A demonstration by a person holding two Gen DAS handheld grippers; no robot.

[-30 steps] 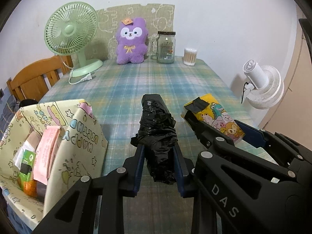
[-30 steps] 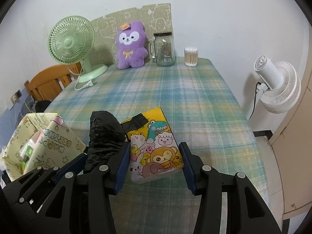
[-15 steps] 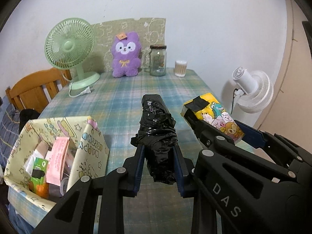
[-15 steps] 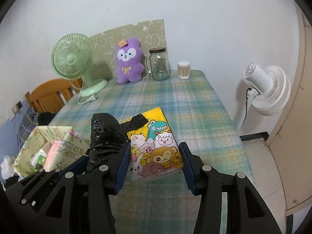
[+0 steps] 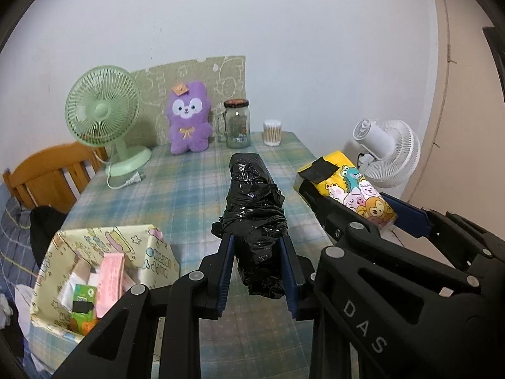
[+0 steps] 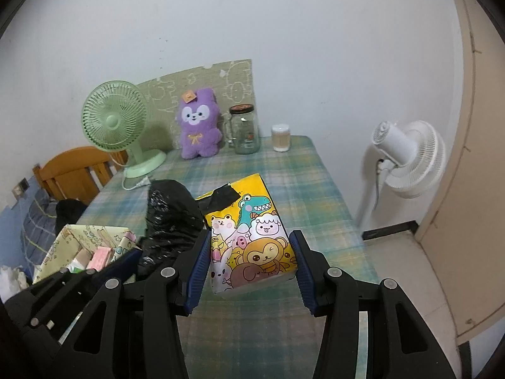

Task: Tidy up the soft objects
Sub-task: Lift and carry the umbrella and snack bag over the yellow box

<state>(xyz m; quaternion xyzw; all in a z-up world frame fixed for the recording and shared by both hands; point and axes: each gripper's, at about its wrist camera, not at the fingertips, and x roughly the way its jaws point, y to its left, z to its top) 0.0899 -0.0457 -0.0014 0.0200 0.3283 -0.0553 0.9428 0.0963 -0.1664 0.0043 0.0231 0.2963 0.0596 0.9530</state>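
Holding both items above the plaid table [image 5: 176, 189]. Far left of the table, at its near corner: patterned gift bag [image 5: 151, 252] with packets inside. Green desk fan [image 5: 102, 110] at the table's back left, purple plush [image 5: 188, 117] beside it, then glass jar [image 5: 237, 123] and cotton swab tub [image 5: 272, 128]. Left gripper [image 5: 256, 243] clamped on a black plastic-wrapped bundle [image 5: 252, 202], lifted off the table. Right gripper [image 6: 251, 246] pinching a yellow cartoon tissue pack [image 6: 249, 233], just right of the bundle, also off the table. White fan [image 6: 407, 154] stands beyond the table's right edge.
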